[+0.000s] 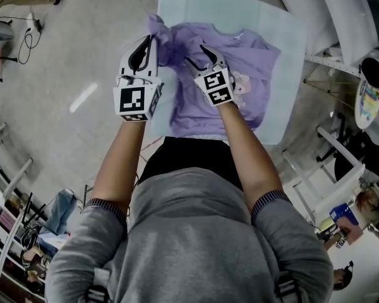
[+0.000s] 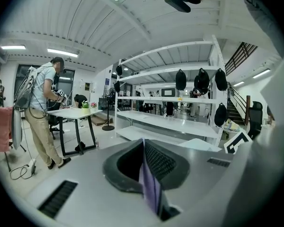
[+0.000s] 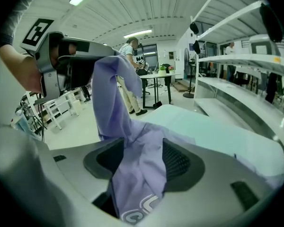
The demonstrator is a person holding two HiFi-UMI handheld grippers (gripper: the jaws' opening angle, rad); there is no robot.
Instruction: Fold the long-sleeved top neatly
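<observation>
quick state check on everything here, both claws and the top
left claw: shut on a thin fold of the top
right claw: open, purple cloth draped loose between its jaws
top: body flat on the table, one end bunched up and hanging from the left claw
table: partly covered by the top

Top [image 1: 240, 74] on table [image 1: 284, 30] (sleeve [image 1: 158, 33] aloft), shelves [image 1: 341, 17] right

No legible words or numbers. White lettering [image 3: 138, 213] on the purple long-sleeved top [image 3: 132, 169], bottom centre of the right gripper view, is cut off and unreadable.
</observation>
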